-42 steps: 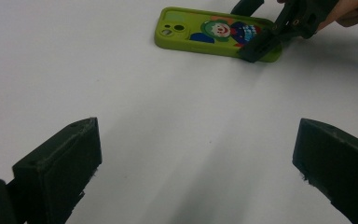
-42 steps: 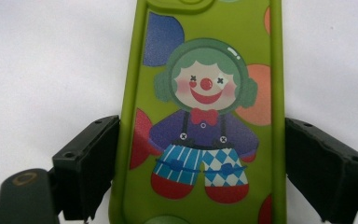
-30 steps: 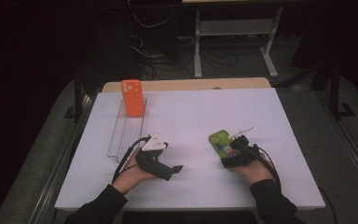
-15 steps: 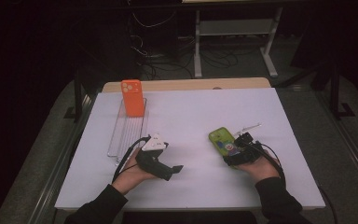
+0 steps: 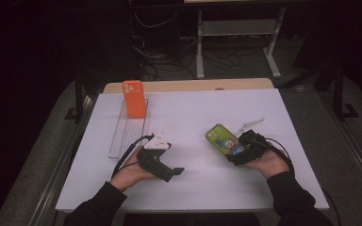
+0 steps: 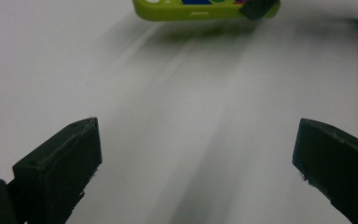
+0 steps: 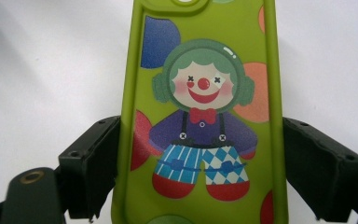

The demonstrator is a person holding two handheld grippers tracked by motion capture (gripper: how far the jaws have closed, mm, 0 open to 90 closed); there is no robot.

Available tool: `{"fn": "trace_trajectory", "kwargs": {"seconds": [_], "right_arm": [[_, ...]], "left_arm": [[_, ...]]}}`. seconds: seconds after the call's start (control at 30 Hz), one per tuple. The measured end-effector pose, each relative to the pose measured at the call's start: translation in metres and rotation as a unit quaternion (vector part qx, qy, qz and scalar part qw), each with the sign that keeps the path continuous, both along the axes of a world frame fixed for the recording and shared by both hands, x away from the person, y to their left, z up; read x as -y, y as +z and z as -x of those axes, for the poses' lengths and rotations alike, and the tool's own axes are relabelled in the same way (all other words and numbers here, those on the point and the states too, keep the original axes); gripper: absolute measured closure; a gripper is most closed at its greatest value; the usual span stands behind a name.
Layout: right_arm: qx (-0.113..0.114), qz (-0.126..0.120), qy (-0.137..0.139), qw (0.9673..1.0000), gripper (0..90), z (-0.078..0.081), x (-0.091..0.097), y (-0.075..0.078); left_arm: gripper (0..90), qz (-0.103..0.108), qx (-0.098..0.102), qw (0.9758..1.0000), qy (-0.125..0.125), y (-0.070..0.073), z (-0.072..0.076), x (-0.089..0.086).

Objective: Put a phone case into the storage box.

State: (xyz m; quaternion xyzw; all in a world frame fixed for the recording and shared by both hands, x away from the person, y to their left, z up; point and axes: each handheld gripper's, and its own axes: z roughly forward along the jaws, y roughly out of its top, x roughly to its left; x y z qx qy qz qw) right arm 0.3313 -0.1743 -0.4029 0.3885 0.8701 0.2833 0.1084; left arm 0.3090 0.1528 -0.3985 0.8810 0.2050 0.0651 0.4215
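The right gripper has its fingers clamped on the green clown phone case, held above the table. The left gripper rests with fingers apart and nothing between them.

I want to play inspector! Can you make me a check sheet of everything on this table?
Surface: white table top, bare in the middle.
Job's things: green clown phone case between the right gripper's jaws; orange phone case standing upright in a clear rack.
Clutter: nothing seen.
Grippers: right gripper shut on the green case; left gripper open, holding nothing.
Cables: black cable trails from the left gripper; more wires on the floor behind.
Surroundings: dark room, metal stand behind.
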Motion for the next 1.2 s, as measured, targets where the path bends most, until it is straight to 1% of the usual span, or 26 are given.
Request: {"fn": "trace_trajectory", "kwargs": {"seconds": [0.03,0.07,0.17,0.2,0.23,0.27,0.33,0.4,0.43,0.47,0.5,0.57,0.67,0.7,0.73,0.77,0.8,0.87,0.9,0.93,0.97,1.0,1.03,1.1,1.13,1.2], "right_arm": [[-0.002,0.002,0.007,1.0000,15.3,-0.001,0.000,0.001],[0.000,0.002,0.014,0.9999,15.4,-0.003,0.000,0.002],[0.011,0.005,0.039,0.9992,15.3,-0.006,0.001,0.004],[0.016,0.006,0.050,0.9986,15.3,-0.007,0.001,0.005],[0.014,0.004,0.052,0.9985,15.3,-0.007,0.000,0.006],[0.021,0.004,0.064,0.9978,15.3,-0.009,0.000,0.007],[0.014,0.000,0.077,0.9970,15.3,-0.009,-0.003,0.008],[0.014,-0.003,0.097,0.9952,15.3,-0.009,-0.007,0.009],[0.014,-0.006,0.103,0.9946,15.3,-0.009,-0.008,0.009],[0.016,-0.001,0.117,0.9930,15.3,-0.009,-0.011,0.010],[0.019,0.001,0.125,0.9920,15.3,-0.009,-0.012,0.010],[0.029,0.007,0.153,0.9878,15.3,-0.010,-0.017,0.010],[0.033,0.015,0.180,0.9830,15.3,-0.009,-0.023,0.010],[0.039,0.013,0.189,0.9812,15.3,-0.009,-0.026,0.010],[0.040,0.013,0.195,0.9799,15.3,-0.008,-0.029,0.011],[0.043,0.015,0.207,0.9772,15.2,-0.009,-0.031,0.011],[0.044,0.013,0.215,0.9755,15.3,-0.008,-0.033,0.011],[0.049,0.018,0.239,0.9697,15.3,-0.008,-0.038,0.012],[0.048,0.017,0.246,0.9680,15.3,-0.007,-0.041,0.013],[0.052,0.016,0.256,0.9653,15.3,-0.007,-0.043,0.013],[0.049,0.014,0.265,0.9630,15.3,-0.007,-0.046,0.014],[0.047,0.010,0.277,0.9598,15.2,-0.007,-0.049,0.014],[0.046,0.009,0.282,0.9583,15.3,-0.007,-0.051,0.014],[0.040,0.010,0.291,0.9559,15.2,-0.007,-0.056,0.014],[0.040,0.010,0.297,0.9540,15.3,-0.008,-0.058,0.014],[0.037,0.011,0.307,0.9509,15.2,-0.008,-0.062,0.014]], "left_arm": [[0.6,0.002,0.002,1.0000,-0.004,0.002,-0.001,0.001],[0.5,0.000,0.003,1.0000,-0.004,0.003,-0.002,0.001],[0.6,-0.003,0.005,0.9999,-0.012,0.008,-0.007,0.001],[0.6,-0.008,0.012,0.9998,-0.016,0.010,-0.009,0.001],[0.6,-0.011,0.018,0.9996,-0.020,0.012,-0.009,0.002],[0.6,-0.010,0.022,0.9995,-0.022,0.014,-0.010,0.002],[0.6,-0.013,0.027,0.9990,-0.033,0.018,-0.013,0.004],[0.6,-0.014,0.029,0.9986,-0.042,0.021,-0.015,0.004],[0.5,-0.014,0.035,0.9982,-0.047,0.024,-0.016,0.005],[0.6,-0.013,0.037,0.9981,-0.048,0.026,-0.017,0.005],[0.6,-0.013,0.038,0.9977,-0.055,0.029,-0.019,0.005],[0.6,-0.016,0.038,0.9972,-0.063,0.033,-0.020,0.005],[0.6,-0.019,0.043,0.9957,-0.080,0.040,-0.022,0.005],[0.6,-0.021,0.045,0.9951,-0.086,0.042,-0.023,0.005],[0.6,-0.020,0.044,0.9947,-0.090,0.043,-0.024,0.005],[0.6,-0.022,0.045,0.9939,-0.098,0.045,-0.025,0.005],[0.6,-0.023,0.046,0.9932,-0.104,0.046,-0.025,0.006],[0.6,-0.026,0.046,0.9919,-0.115,0.047,-0.026,0.007],[0.6,-0.027,0.047,0.9914,-0.119,0.047,-0.026,0.008],[0.5,-0.027,0.047,0.9908,-0.124,0.047,-0.026,0.009],[0.6,-0.032,0.046,0.9897,-0.132,0.048,-0.027,0.009],[0.6,-0.034,0.048,0.9893,-0.134,0.048,-0.027,0.010],[0.5,-0.035,0.049,0.9883,-0.140,0.047,-0.027,0.010],[0.5,-0.034,0.044,0.9868,-0.152,0.046,-0.027,0.011],[0.5,-0.039,0.047,0.9854,-0.159,0.046,-0.028,0.012],[0.5,-0.044,0.043,0.9848,-0.162,0.045,-0.028,0.013]]}}
